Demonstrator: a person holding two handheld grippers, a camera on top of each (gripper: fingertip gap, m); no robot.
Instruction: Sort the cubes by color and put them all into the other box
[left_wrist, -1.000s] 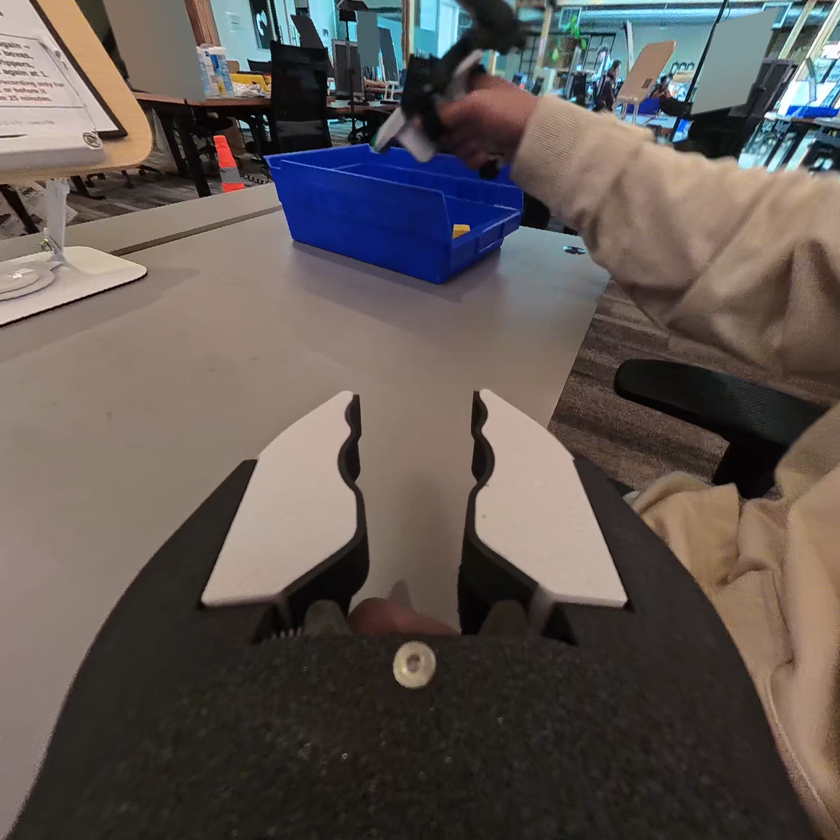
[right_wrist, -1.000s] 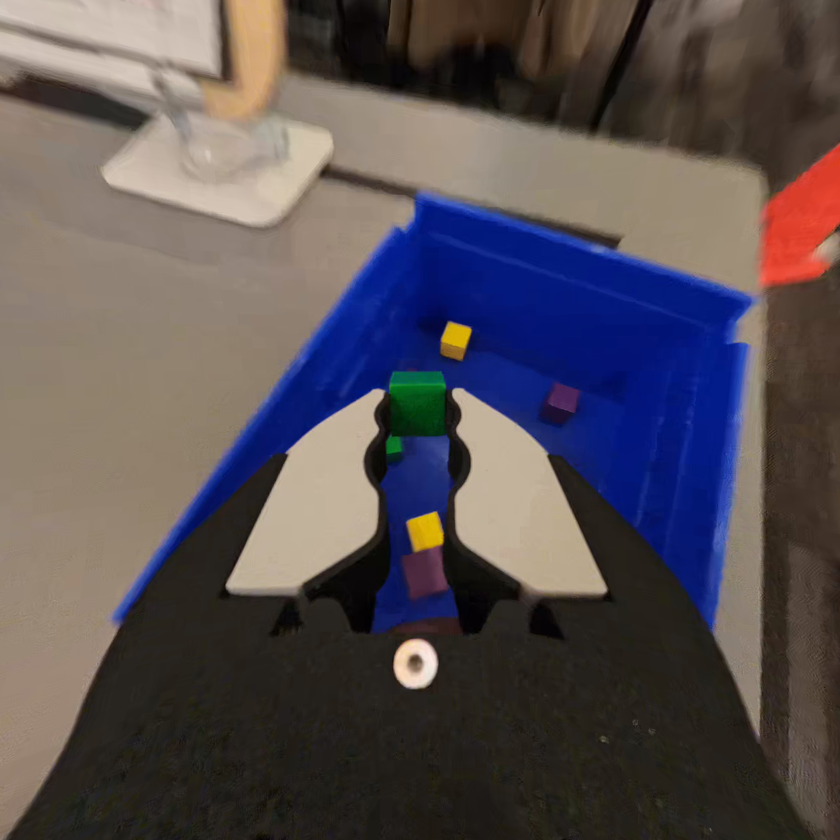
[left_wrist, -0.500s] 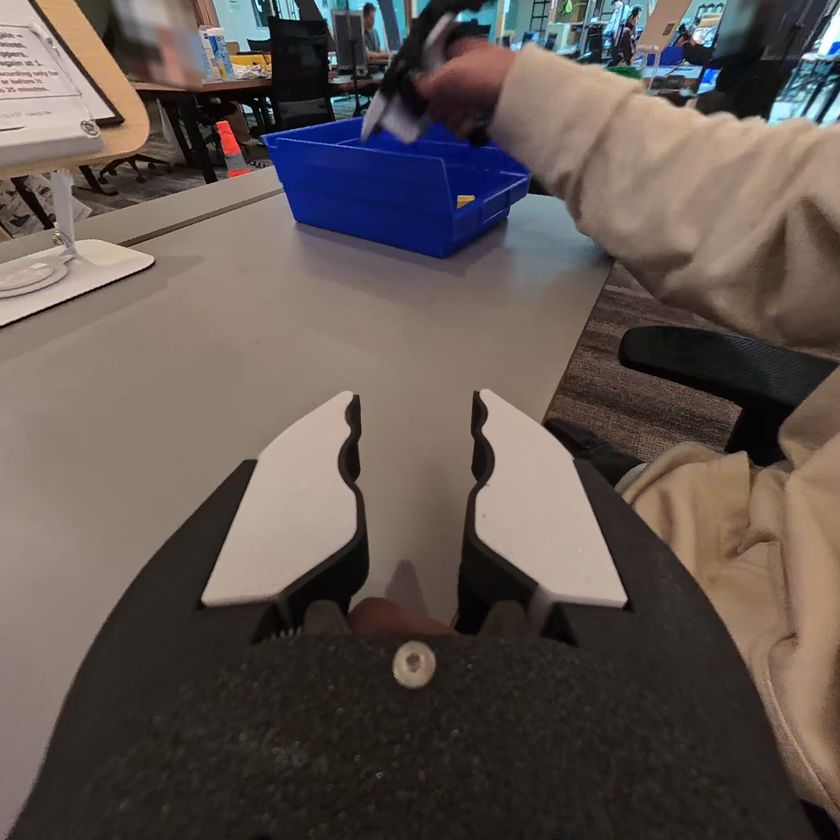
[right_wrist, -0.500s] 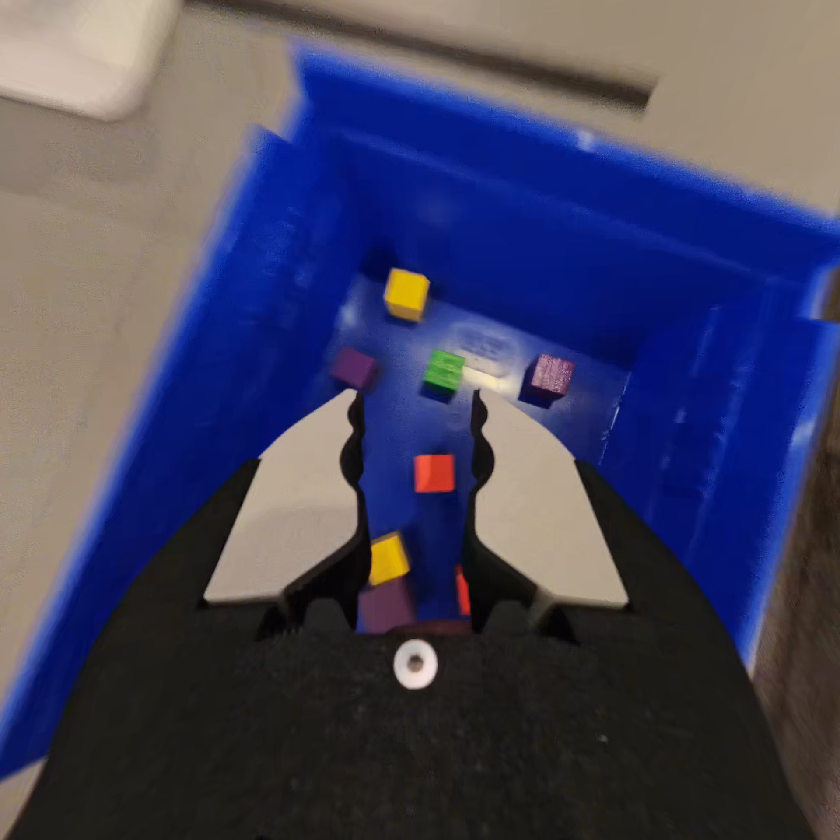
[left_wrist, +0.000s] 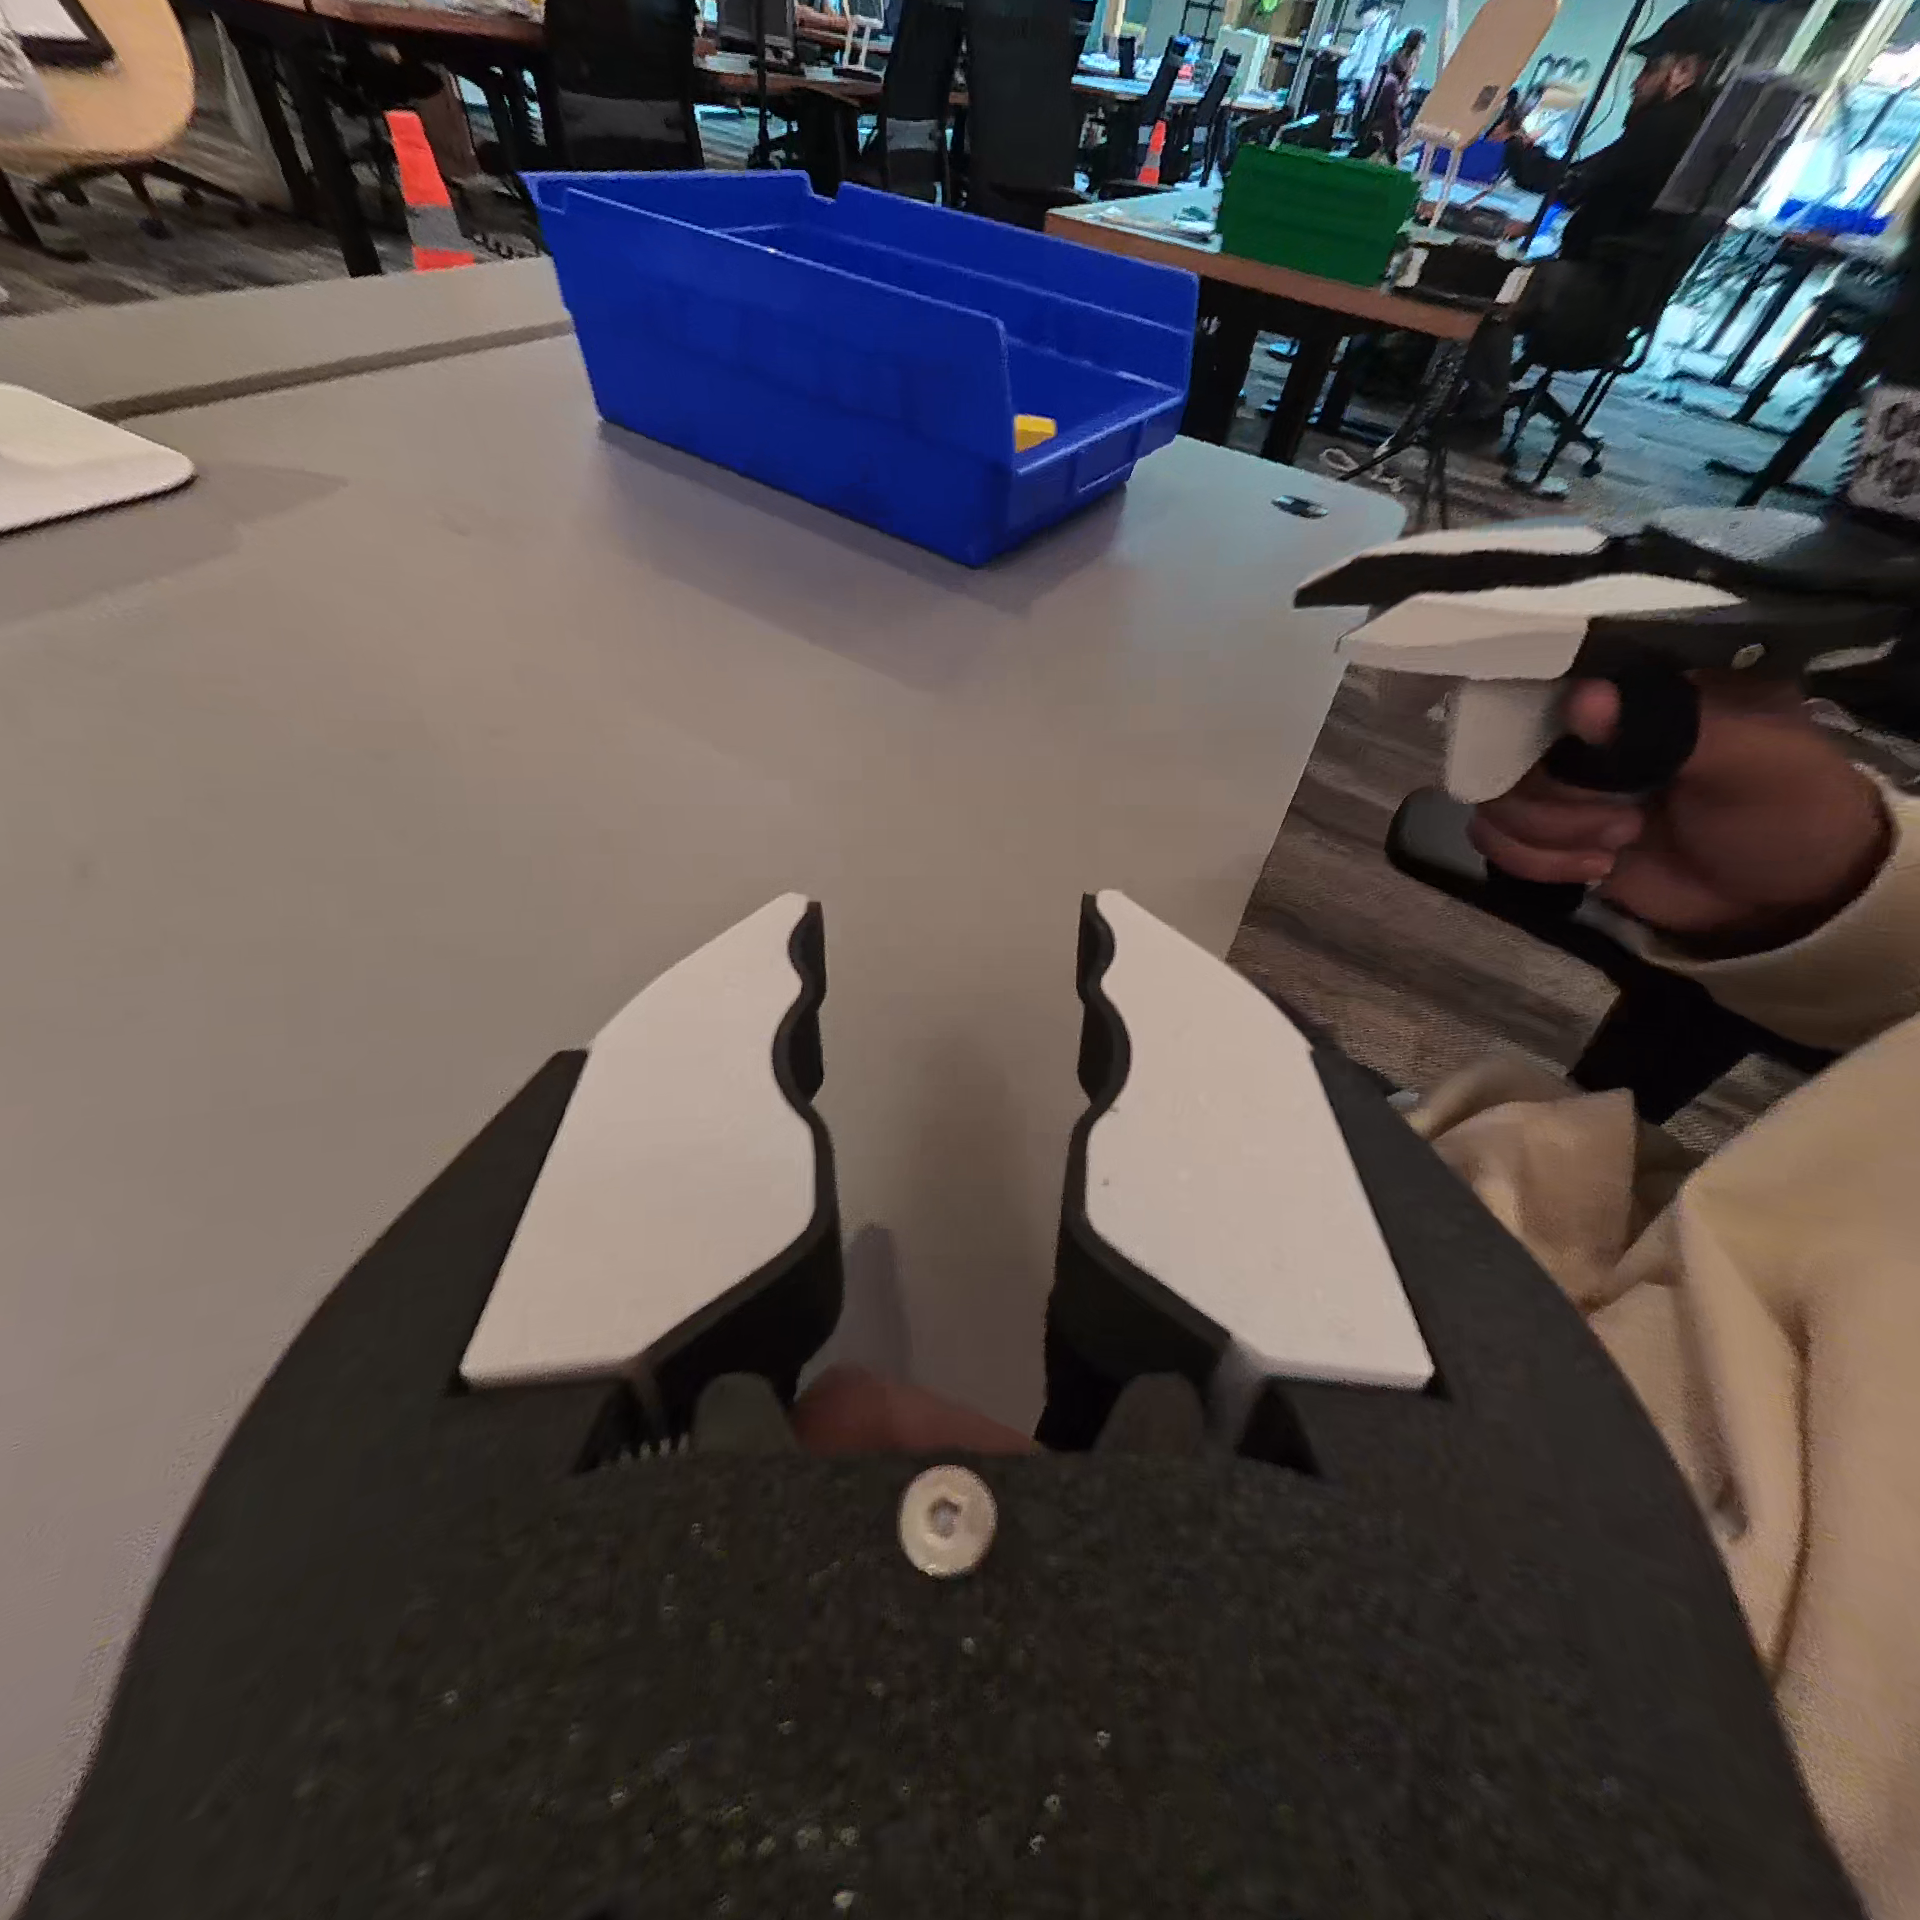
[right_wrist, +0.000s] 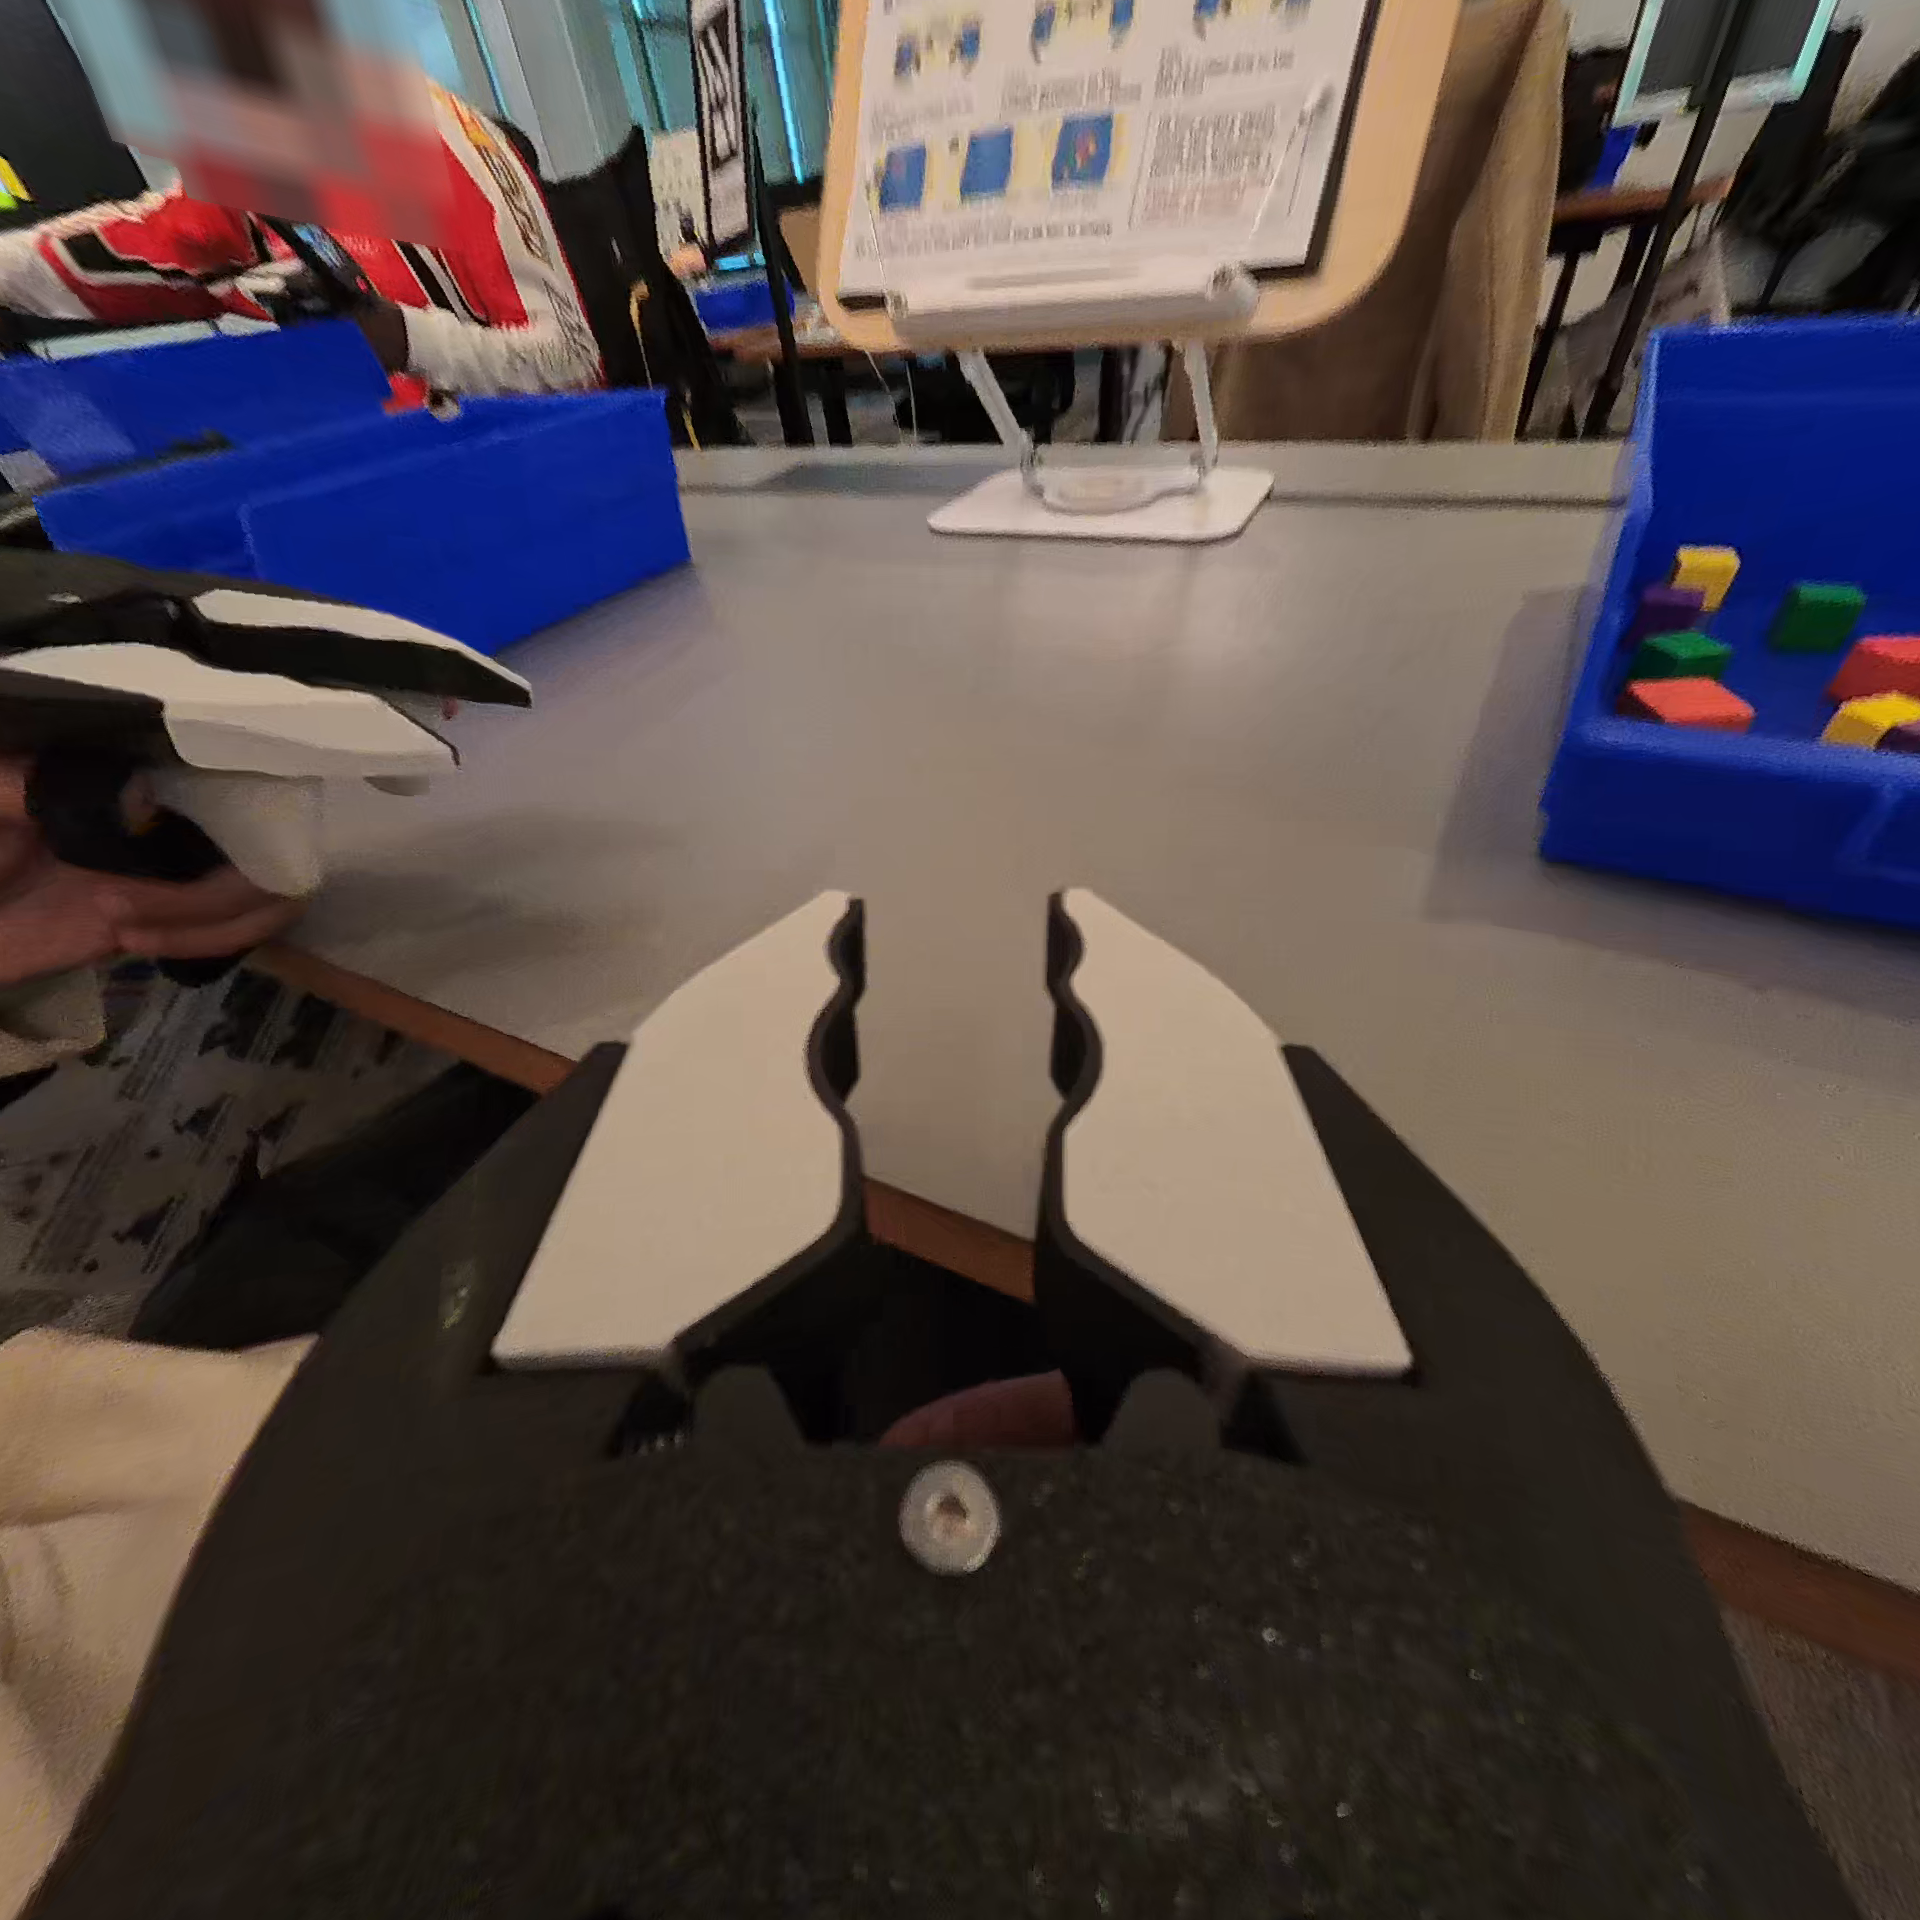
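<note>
Both grippers are released and carry nothing. The left gripper (left_wrist: 948, 914) hovers over the bare grey table (left_wrist: 436, 748), jaws spread. The right gripper (right_wrist: 954, 904), jaws also parted, sits at the table's near edge. The left wrist view shows the blue bin (left_wrist: 831, 374) from the side, with only a yellow cube (left_wrist: 1034, 430) peeking through its low front. The right wrist view looks into that bin (right_wrist: 1704, 821): yellow, purple, green and red cubes (right_wrist: 1688, 702) lie mixed together. Only this view shows a second blue bin (right_wrist: 468, 520) far left and a document stand (right_wrist: 1101, 499) behind.
</note>
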